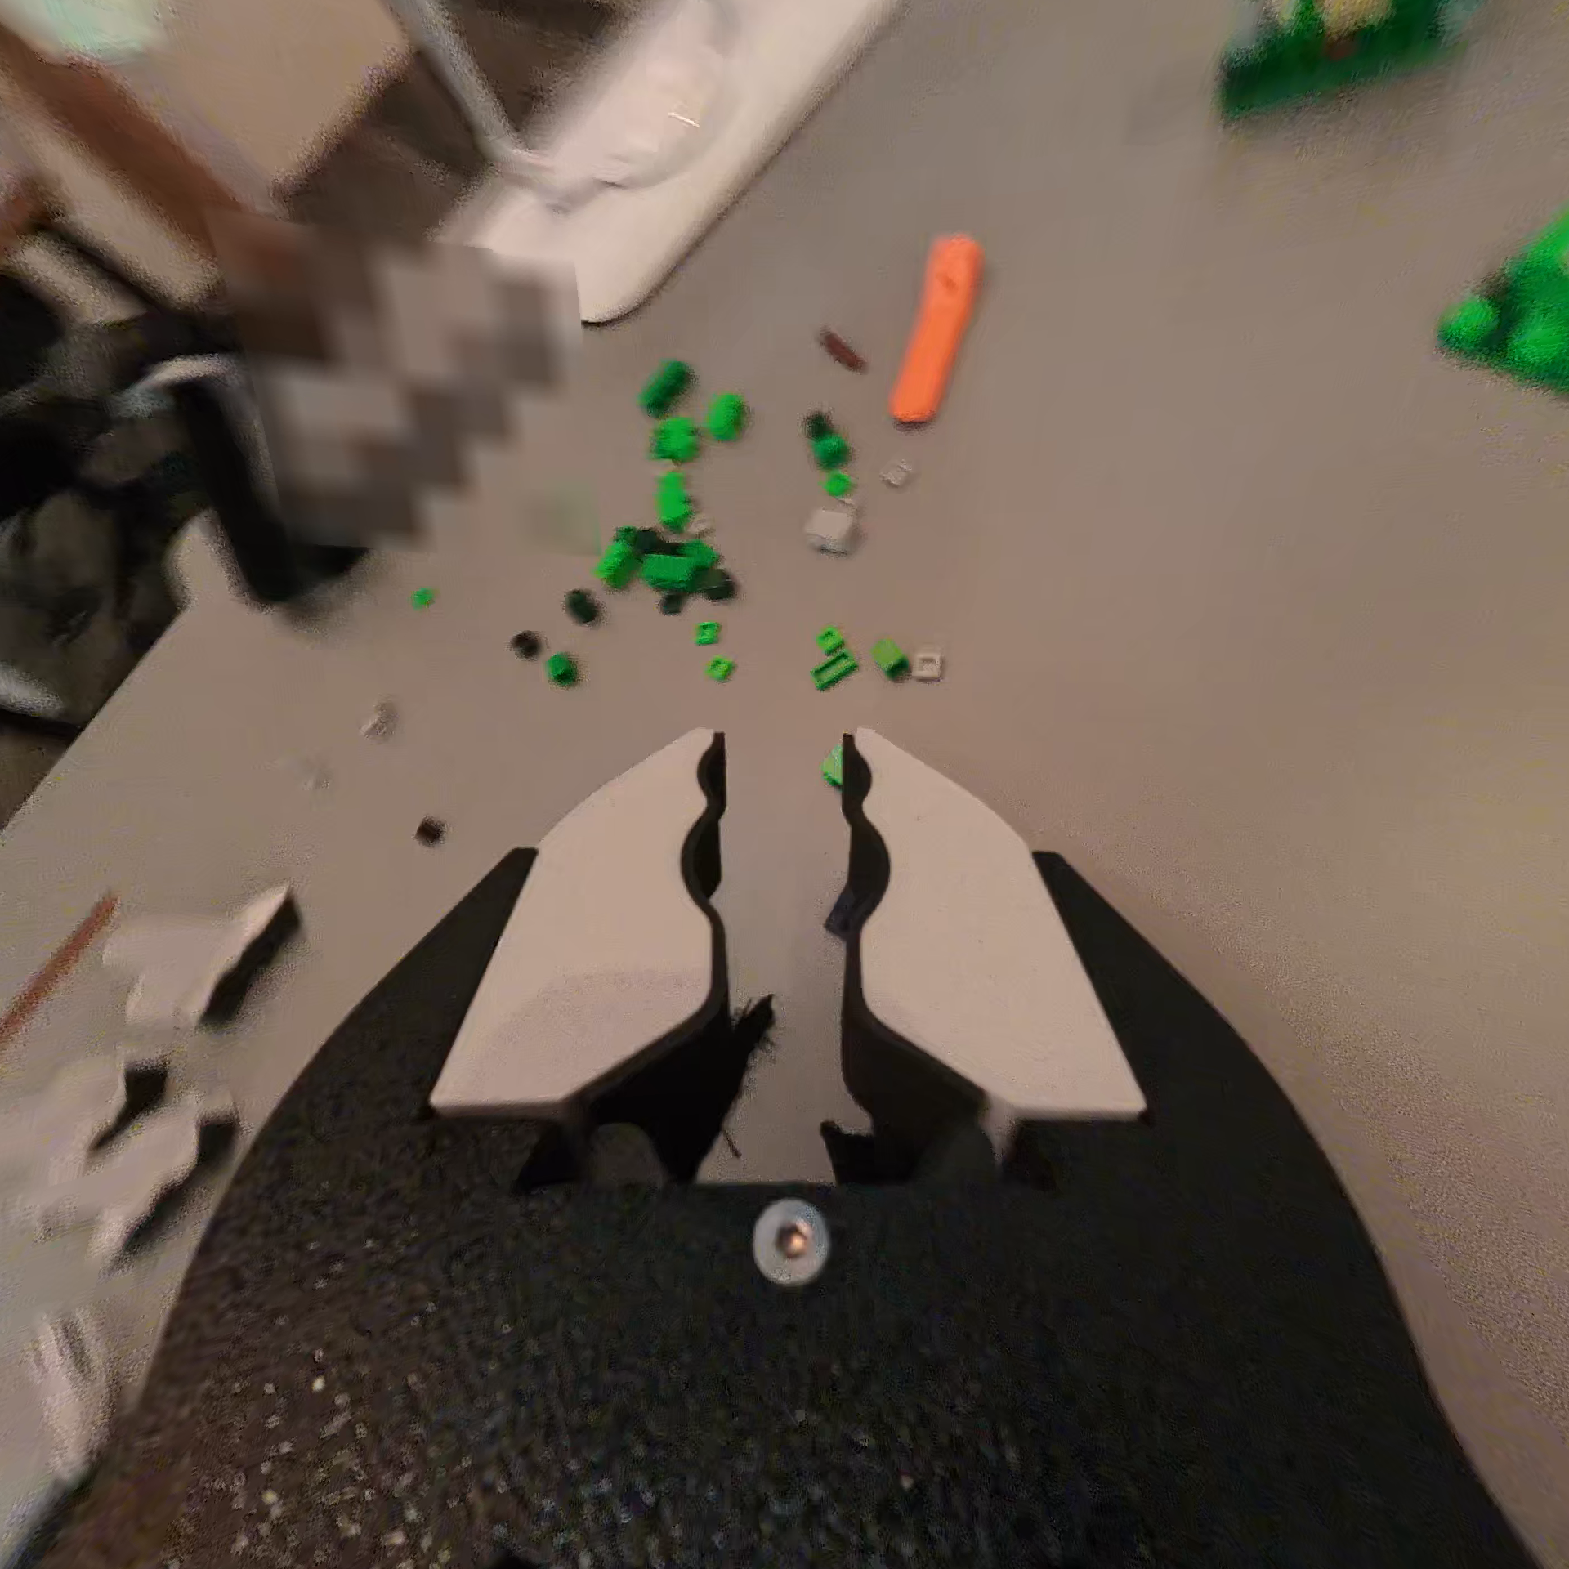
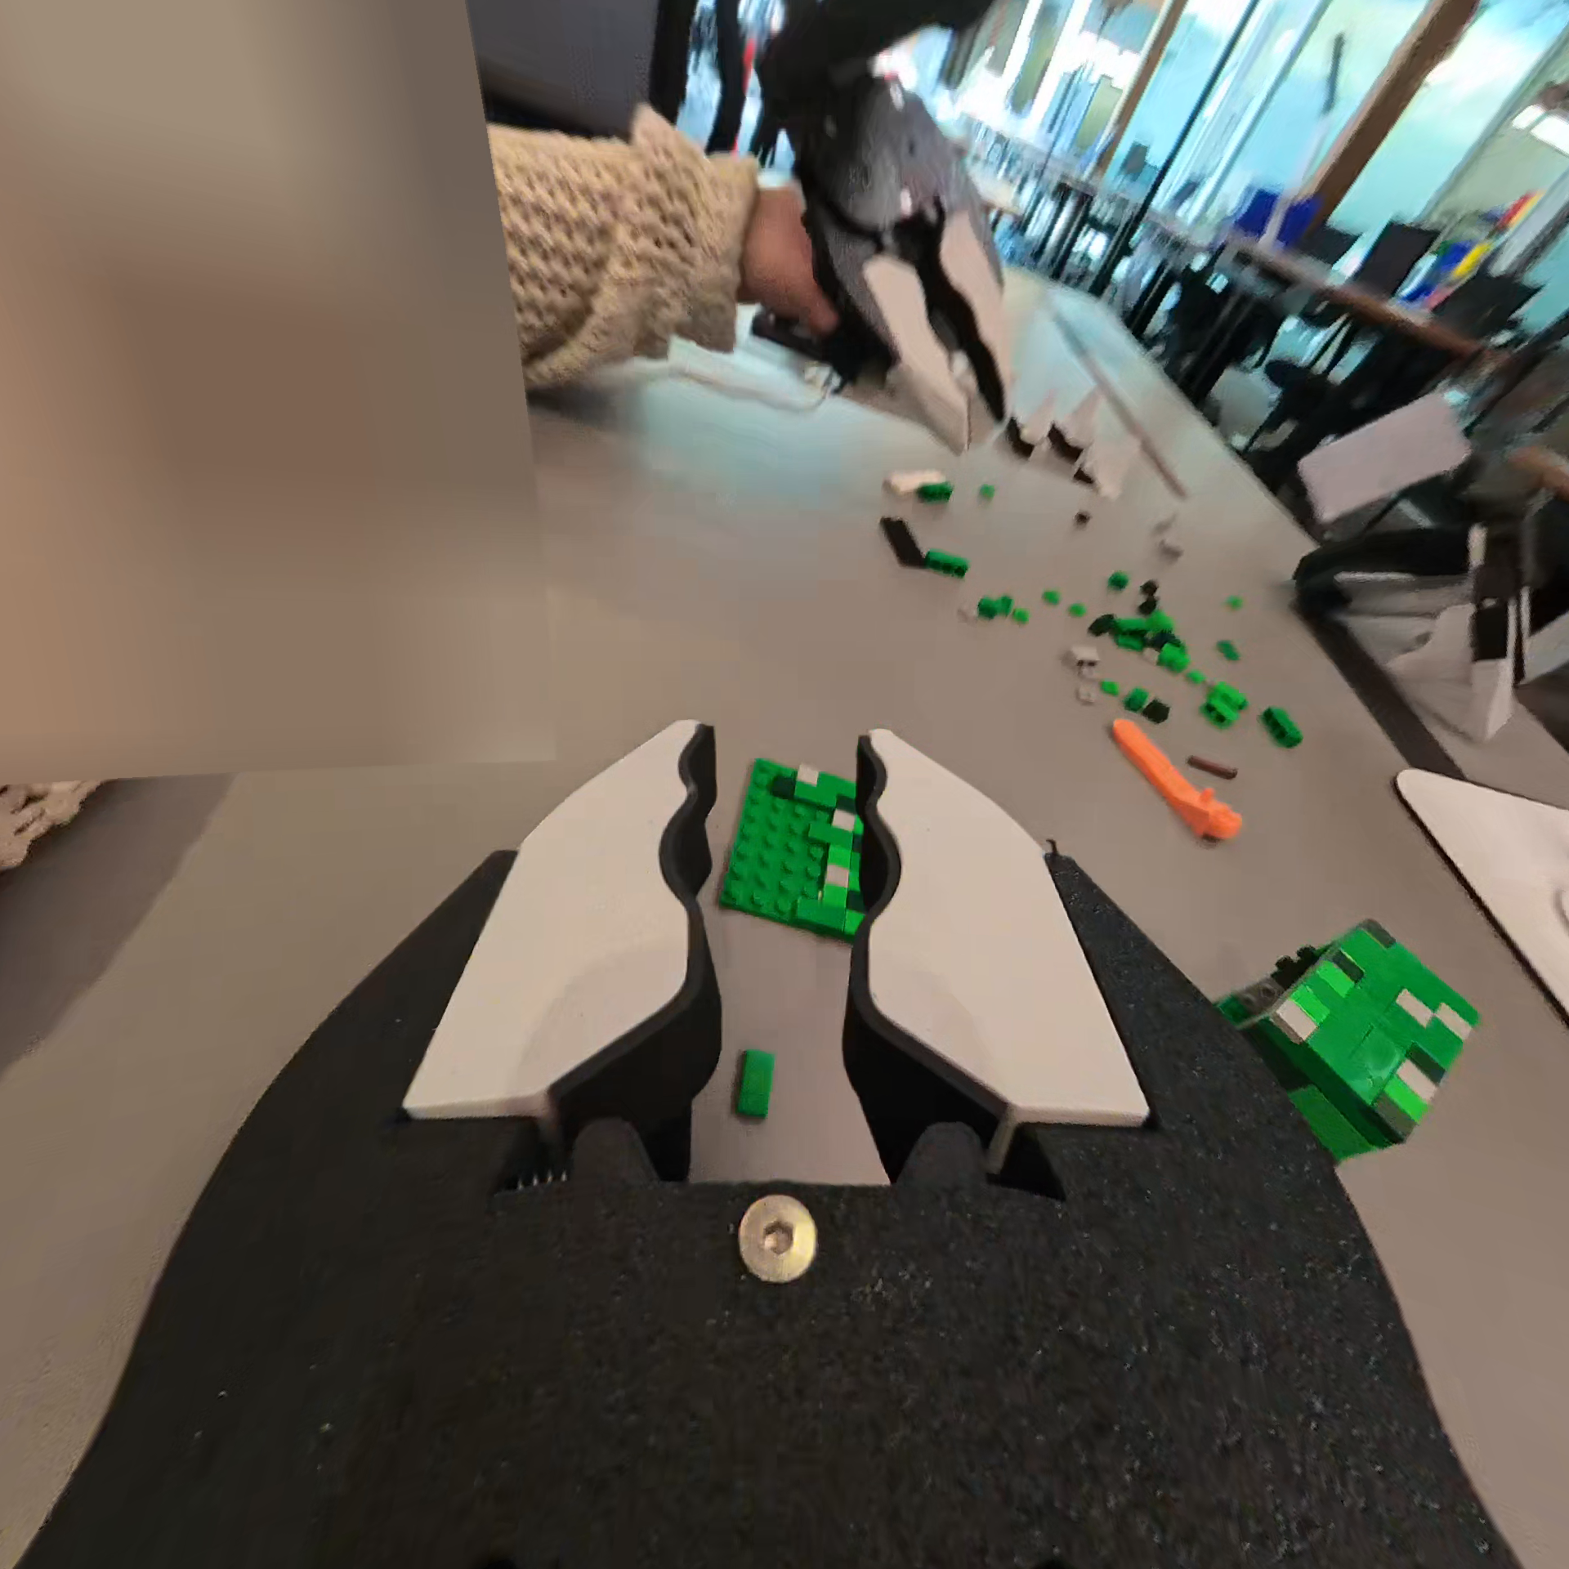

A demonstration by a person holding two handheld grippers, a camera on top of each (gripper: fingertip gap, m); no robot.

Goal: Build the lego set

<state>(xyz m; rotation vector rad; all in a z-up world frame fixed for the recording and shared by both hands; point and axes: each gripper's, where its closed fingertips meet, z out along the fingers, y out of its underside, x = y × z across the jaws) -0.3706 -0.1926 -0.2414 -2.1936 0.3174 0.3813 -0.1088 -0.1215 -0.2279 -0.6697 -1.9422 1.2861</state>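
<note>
My left gripper [image 1: 785, 747] is open and hovers over the grey table [image 1: 1189, 679]. A small green piece [image 1: 832, 764] shows just inside its right fingertip; I cannot tell if they touch. Loose green bricks [image 1: 671, 560] lie scattered ahead. My right gripper [image 2: 785, 747] is open and empty. A green baseplate [image 2: 785, 849] with a strip of bricks along its right side lies just beyond its tips. A small green brick [image 2: 754, 1082] lies on the table between its fingers. The left gripper [image 2: 985, 424] also shows far off, pointing down near the loose bricks [image 2: 1146, 637].
An orange brick separator [image 1: 938, 331] [image 2: 1172, 790] lies past the loose bricks. A green block build [image 2: 1358, 1044] sits right of my right gripper. A white pad [image 2: 1511, 857] lies at the right edge. Spare gripper fingers [image 1: 204, 951] lie at left. A cream knit sleeve [image 2: 620, 246] holds the left gripper. There is about 30 cm between the tips of the two grippers.
</note>
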